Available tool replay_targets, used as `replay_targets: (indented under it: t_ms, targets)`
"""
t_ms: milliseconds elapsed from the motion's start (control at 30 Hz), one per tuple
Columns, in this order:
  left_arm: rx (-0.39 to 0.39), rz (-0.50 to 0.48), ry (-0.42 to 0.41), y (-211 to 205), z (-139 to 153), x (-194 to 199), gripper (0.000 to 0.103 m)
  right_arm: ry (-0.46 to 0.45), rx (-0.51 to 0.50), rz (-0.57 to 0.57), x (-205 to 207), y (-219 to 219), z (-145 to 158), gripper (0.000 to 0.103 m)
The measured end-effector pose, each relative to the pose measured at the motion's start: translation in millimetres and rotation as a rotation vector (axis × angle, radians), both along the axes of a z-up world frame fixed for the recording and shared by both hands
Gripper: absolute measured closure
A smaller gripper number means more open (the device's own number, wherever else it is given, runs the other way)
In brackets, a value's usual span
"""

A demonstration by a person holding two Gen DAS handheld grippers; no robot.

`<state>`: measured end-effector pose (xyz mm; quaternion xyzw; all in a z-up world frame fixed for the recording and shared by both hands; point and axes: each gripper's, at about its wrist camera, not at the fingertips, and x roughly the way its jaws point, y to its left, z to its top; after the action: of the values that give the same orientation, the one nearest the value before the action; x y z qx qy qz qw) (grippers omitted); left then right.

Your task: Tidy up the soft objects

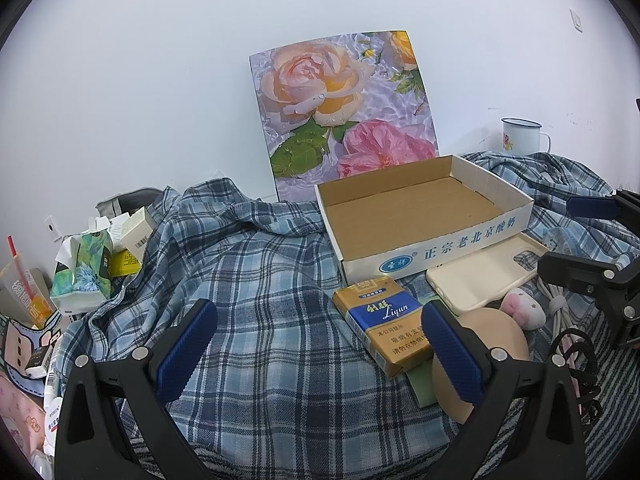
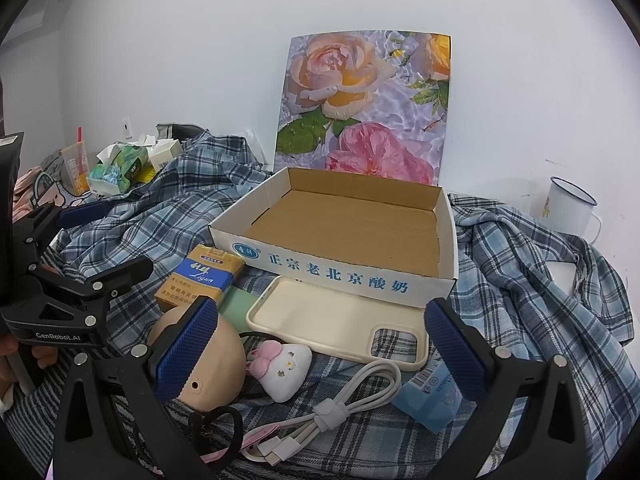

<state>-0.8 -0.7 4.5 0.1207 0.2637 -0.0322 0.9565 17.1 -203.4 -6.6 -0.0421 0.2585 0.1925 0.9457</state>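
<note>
An empty cardboard box (image 1: pixel 436 258) (image 2: pixel 340 276) sits on a blue plaid shirt (image 1: pixel 260 280) (image 2: pixel 540 280). In front of it lie a cream phone case (image 1: pixel 480 280) (image 2: pixel 320 316), a beige round puff (image 1: pixel 496 332) (image 2: pixel 224 356), a small white plush with a pink bow (image 1: pixel 524 310) (image 2: pixel 284 364) and a black hair tie (image 2: pixel 224 428). My left gripper (image 1: pixel 320 356) (image 2: pixel 100 240) hangs open over bare plaid, its right finger in front of the puff. My right gripper (image 2: pixel 320 352) (image 1: pixel 600 240) is open around the plush and case, holding nothing.
A yellow cigarette pack (image 1: pixel 380 316) (image 2: pixel 200 276) lies left of the case. A bundled white cable (image 2: pixel 360 396) and a blue packet (image 2: pixel 432 396) lie nearest. A rose picture (image 1: pixel 340 112) leans on the wall, an enamel mug (image 2: pixel 568 208) at right, a tissue pack (image 1: pixel 80 272) among clutter at left.
</note>
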Motion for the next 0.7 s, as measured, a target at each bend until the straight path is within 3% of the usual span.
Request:
replay_targets:
  t_ms: [700]
  targets:
    - [-0.002, 0.001, -0.005, -2.3, -1.3, -0.9, 0.0, -0.005, -0.006, 0.001, -0.5, -0.3, -0.3, 0.0]
